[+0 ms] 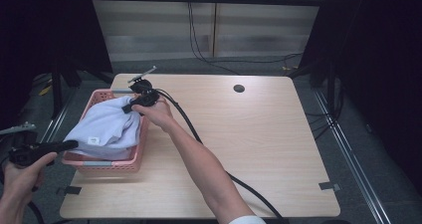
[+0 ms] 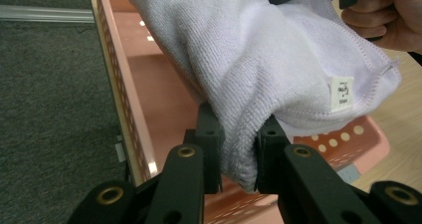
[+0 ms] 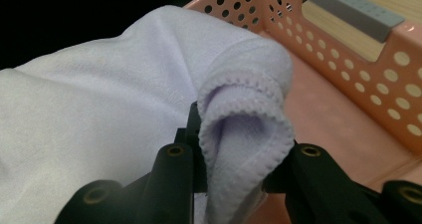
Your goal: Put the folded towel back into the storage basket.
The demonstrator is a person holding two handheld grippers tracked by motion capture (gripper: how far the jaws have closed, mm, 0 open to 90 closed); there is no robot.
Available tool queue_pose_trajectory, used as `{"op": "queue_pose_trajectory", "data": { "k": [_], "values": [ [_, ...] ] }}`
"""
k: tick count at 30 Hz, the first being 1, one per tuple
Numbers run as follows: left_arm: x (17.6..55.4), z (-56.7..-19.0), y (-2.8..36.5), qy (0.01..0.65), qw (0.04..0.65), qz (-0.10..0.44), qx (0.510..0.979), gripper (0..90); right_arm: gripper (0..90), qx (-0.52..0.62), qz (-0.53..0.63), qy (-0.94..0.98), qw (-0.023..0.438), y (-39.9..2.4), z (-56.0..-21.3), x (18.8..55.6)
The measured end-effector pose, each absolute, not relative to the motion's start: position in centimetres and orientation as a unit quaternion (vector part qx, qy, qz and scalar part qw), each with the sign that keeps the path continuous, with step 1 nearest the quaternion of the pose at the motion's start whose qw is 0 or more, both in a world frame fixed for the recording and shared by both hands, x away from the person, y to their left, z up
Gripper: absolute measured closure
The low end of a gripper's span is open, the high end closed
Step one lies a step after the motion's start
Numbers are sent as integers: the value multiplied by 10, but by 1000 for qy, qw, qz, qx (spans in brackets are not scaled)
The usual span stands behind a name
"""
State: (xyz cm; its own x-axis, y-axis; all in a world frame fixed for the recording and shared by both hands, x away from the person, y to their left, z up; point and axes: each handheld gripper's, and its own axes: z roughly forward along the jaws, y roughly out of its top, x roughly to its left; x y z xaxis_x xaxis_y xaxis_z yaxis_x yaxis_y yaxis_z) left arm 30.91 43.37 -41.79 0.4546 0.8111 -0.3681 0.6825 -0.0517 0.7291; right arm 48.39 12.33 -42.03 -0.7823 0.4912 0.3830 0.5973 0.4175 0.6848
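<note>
High view, white towel draped over pink perforated basket, table

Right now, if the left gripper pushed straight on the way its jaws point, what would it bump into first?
The white towel already pinched in the left gripper; beyond that, probably the person's other hand, though depth is unclear.

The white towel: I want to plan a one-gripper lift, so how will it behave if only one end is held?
Probably floppy: the white towel sags between the left gripper and the right gripper, so a freed end would likely drop into the pink basket. It looks light, and its terry pile should resist slipping.
</note>
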Motion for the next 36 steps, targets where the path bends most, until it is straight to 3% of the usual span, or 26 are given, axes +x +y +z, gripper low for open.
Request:
{"op": "queue_pose_trajectory", "data": {
  "k": [10, 13, 19, 33, 36],
  "values": [
    [309, -430, 428, 520, 429, 72, 735, 762, 718, -337, -418, -842, 55, 133, -442, 484],
    [309, -433, 422, 526, 411, 77, 741, 696, 690, -337, -410, -846, 48, 134, -448, 486],
    [298, -422, 411, 525, 403, 102, 743, 469, 412, -333, -421, -843, 29, 129, -449, 487],
    [297, -408, 369, 498, 434, 114, 742, 432, 370, -303, -470, -829, 3, 82, -417, 476],
    [296, -404, 353, 481, 439, 119, 749, 468, 366, -294, -479, -827, -4, 65, -409, 467]
  ]
}}
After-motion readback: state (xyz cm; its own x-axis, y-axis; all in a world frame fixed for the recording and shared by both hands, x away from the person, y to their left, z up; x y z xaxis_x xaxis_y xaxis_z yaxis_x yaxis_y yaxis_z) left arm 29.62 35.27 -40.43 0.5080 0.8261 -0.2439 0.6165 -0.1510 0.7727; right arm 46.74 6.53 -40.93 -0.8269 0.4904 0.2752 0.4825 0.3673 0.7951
